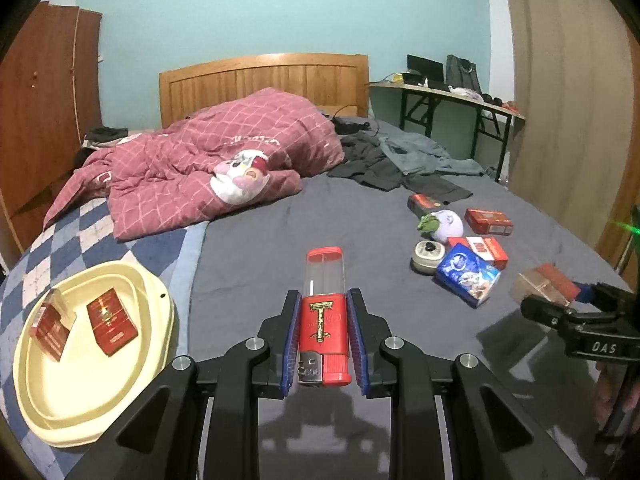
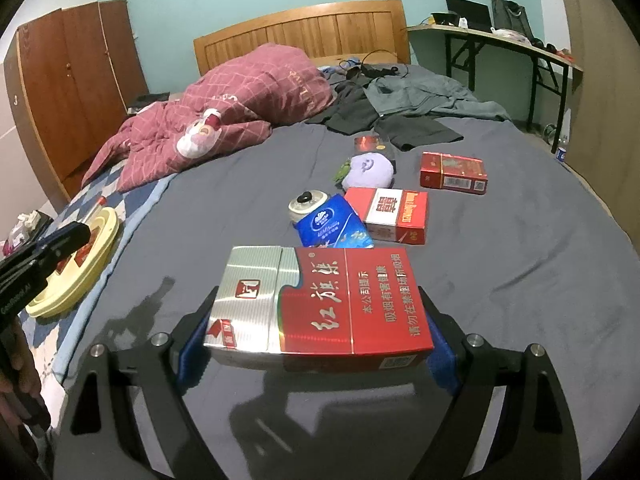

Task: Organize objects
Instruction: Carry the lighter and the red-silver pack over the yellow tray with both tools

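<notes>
Left wrist view: left gripper (image 1: 325,316) clamps a red lighter (image 1: 324,320) above the grey bed (image 1: 248,264); cream tray (image 1: 120,364) with two red packs lies at the bed's left edge. Right wrist view: right gripper (image 2: 316,320) grips a red-and-silver cigarette pack (image 2: 316,304) above mid-bed.

The bed (image 1: 256,240) has a grey sheet. On it lie a pink quilt (image 1: 208,160), dark clothes (image 1: 384,160), a cream tray (image 1: 80,392), red packs (image 2: 454,170), a blue tissue pack (image 2: 332,224), a purple plush (image 2: 370,170) and a small tin (image 2: 306,204).
</notes>
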The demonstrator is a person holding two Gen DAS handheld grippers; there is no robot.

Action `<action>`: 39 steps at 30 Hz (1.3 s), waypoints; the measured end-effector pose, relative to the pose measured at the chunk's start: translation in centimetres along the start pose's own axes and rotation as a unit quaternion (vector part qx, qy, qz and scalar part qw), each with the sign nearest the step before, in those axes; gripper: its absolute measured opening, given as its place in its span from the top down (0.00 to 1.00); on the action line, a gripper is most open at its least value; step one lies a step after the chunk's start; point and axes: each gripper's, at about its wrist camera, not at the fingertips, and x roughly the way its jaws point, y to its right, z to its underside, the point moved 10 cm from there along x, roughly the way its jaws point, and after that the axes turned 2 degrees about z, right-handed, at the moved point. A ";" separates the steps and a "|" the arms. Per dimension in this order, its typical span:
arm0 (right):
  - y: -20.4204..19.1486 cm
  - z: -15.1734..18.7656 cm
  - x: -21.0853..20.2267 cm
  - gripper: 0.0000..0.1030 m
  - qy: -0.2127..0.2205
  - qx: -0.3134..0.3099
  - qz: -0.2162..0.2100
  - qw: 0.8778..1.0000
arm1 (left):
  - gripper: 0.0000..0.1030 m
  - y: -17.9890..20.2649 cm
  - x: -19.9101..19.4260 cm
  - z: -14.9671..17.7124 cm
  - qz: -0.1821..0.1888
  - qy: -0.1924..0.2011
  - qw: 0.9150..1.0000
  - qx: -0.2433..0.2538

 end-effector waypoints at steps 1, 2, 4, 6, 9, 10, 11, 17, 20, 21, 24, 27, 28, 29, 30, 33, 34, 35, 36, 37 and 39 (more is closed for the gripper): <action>0.0 0.0 0.0 0.15 -0.001 0.002 -0.002 1.000 | 0.79 0.0 0.1 0.1 -0.001 -0.002 1.000 0.001; 0.0 0.1 0.1 0.15 -0.002 0.003 -0.003 1.000 | 0.79 -0.1 0.2 0.0 -0.001 -0.003 1.000 0.001; 0.0 0.1 0.1 0.15 -0.001 0.003 -0.004 1.000 | 0.79 -0.2 0.3 -0.2 -0.003 -0.003 1.000 -0.001; -0.2 0.1 0.1 0.15 -0.002 0.001 -0.005 1.000 | 0.79 -0.4 0.6 -0.4 -0.004 -0.003 1.000 -0.001; -0.7 0.0 0.0 0.15 -0.001 -0.005 -0.009 1.000 | 0.79 -1.1 0.8 -0.7 -0.009 -0.001 1.000 -0.002; -0.9 0.0 0.0 0.15 -0.002 -0.007 -0.009 1.000 | 0.79 -1.4 0.9 -0.8 -0.009 -0.001 1.000 -0.005; -1.3 0.0 -0.1 0.15 -0.004 -0.008 -0.011 1.000 | 0.79 -1.7 0.9 -0.9 -0.010 -0.002 1.000 -0.007; -4.3 -1.4 -0.7 0.15 -0.008 -0.022 -0.034 0.999 | 0.79 -3.8 0.8 -1.5 -0.023 -0.002 1.000 0.002; -6.3 -2.2 -1.2 0.15 -0.002 -0.037 -0.041 0.998 | 0.79 -5.3 0.6 -1.6 -0.035 0.001 0.999 -0.001; -7.2 -2.6 -1.2 0.15 0.000 -0.040 -0.044 0.998 | 0.79 -5.9 0.5 -1.5 -0.039 0.001 0.999 -0.004; -9.6 -3.3 -1.0 0.15 -0.001 -0.050 -0.053 0.997 | 0.79 -7.7 0.2 -1.2 -0.054 0.001 0.998 -0.014; -13.3 -3.7 -0.4 0.15 -0.003 -0.072 -0.072 0.995 | 0.79 -10.2 -0.4 -0.6 -0.069 -0.001 0.997 -0.027; -14.3 -3.8 -0.2 0.15 -0.004 -0.077 -0.077 0.994 | 0.79 -11.3 -0.6 -0.3 -0.075 -0.003 0.997 -0.033; -15.8 -3.9 0.2 0.15 -0.005 -0.083 -0.086 0.993 | 0.79 -12.1 -0.8 -0.1 -0.080 -0.005 0.996 -0.037; -16.7 -3.9 0.4 0.15 -0.007 -0.086 -0.092 0.992 | 0.79 -12.9 -1.1 0.1 -0.085 -0.006 0.996 -0.039; -21.2 -3.8 1.2 0.15 -0.016 -0.103 -0.123 0.987 | 0.79 -15.9 -2.3 0.5 -0.113 -0.006 0.993 -0.039; -22.4 -3.8 1.3 0.15 -0.016 -0.110 -0.128 0.986 | 0.79 -17.1 -2.8 0.7 -0.119 -0.006 0.992 -0.043; -23.6 -3.8 1.4 0.15 -0.016 -0.116 -0.134 0.984 | 0.79 -18.0 -3.3 0.8 -0.123 -0.005 0.991 -0.047; -24.8 -3.7 1.6 0.15 -0.017 -0.122 -0.141 0.982 | 0.79 -19.1 -3.7 0.8 -0.130 -0.004 0.990 -0.054; -26.3 -3.7 1.8 0.15 -0.019 -0.129 -0.148 0.980 | 0.79 -20.4 -4.1 0.9 -0.136 -0.003 0.989 -0.062; -28.9 -3.5 2.2 0.15 -0.020 -0.144 -0.159 0.977 | 0.79 -22.4 -4.5 1.1 -0.150 -0.004 0.986 -0.074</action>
